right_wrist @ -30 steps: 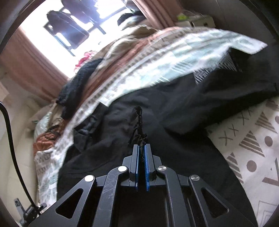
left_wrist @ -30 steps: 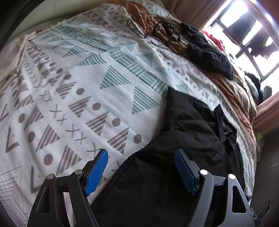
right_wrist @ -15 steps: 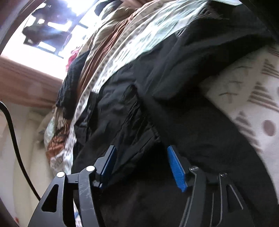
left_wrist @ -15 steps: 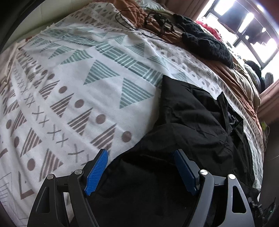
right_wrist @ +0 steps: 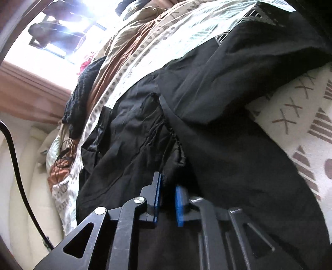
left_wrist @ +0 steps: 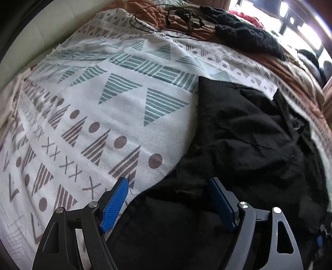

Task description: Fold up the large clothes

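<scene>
Black garment [left_wrist: 238, 149], crumpled and rumpled, fills the lower right of the left wrist view and most of the centre of the right wrist view [right_wrist: 207, 124], lying on a white bedspread [left_wrist: 108, 116] printed with teal and brown triangles, dots and crosses. The left gripper [left_wrist: 168, 199] sits at the bottom of its frame with its blue pads spread wide, the garment's edge lying between them, nothing pinched. The right gripper [right_wrist: 167, 197], at the bottom centre of its frame, has its pads drawn nearly together with a bunched fold of the black fabric caught between them. A black knitted item [left_wrist: 244, 37] and a tangle of thin cable [left_wrist: 178, 18] lie at the upper part of the left view.
</scene>
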`<state>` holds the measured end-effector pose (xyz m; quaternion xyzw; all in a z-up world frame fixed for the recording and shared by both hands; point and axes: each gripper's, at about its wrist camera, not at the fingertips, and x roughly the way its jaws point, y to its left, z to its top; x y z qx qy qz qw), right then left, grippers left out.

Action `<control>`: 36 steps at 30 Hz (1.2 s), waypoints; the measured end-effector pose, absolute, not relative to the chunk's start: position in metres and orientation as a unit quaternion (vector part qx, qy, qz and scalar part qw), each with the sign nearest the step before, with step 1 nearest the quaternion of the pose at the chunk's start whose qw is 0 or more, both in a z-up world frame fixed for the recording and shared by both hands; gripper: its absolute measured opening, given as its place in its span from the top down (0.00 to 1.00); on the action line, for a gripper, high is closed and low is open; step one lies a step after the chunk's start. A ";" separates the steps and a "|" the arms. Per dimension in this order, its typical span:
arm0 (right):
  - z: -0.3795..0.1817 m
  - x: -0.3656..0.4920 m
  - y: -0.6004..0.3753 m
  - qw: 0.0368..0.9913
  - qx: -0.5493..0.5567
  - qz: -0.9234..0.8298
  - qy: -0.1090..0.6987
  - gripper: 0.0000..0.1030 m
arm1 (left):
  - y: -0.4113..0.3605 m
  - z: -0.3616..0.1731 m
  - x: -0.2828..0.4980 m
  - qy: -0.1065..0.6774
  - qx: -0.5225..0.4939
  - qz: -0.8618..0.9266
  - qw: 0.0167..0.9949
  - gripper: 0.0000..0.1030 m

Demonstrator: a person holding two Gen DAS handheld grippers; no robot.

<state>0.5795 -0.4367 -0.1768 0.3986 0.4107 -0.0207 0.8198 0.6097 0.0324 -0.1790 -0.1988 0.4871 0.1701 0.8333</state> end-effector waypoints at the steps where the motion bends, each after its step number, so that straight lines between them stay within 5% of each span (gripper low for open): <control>1: -0.173 0.576 -0.440 0.823 0.397 -0.027 0.405 0.62 | 0.033 -0.176 0.608 0.483 -0.210 0.164 0.834 0.21; 2: -0.167 0.571 -0.445 0.829 0.397 -0.035 0.394 0.47 | 0.033 -0.171 0.605 0.476 -0.220 0.157 0.837 0.21; 4: -0.156 0.560 -0.456 0.837 0.401 -0.047 0.369 0.39 | 0.029 -0.160 0.600 0.461 -0.224 0.144 0.846 0.21; 17: -0.152 0.520 -0.544 0.836 0.431 -0.141 0.308 0.39 | -0.008 -0.128 0.585 0.421 -0.229 0.067 0.875 0.21; 27: -0.168 0.518 -0.607 0.828 0.441 -0.196 0.286 0.39 | -0.018 -0.126 0.580 0.400 -0.249 0.055 0.880 0.05; 33: -0.175 0.518 -0.639 0.825 0.450 -0.221 0.262 0.60 | -0.025 -0.131 0.580 0.407 -0.261 0.034 0.875 0.04; 35: -0.178 0.514 -0.644 0.823 0.451 -0.231 0.255 0.92 | -0.026 -0.129 0.580 0.404 -0.257 0.035 0.877 0.04; 36: -0.177 0.510 -0.643 0.825 0.451 -0.230 0.249 0.94 | -0.027 -0.128 0.579 0.402 -0.257 0.034 0.878 0.04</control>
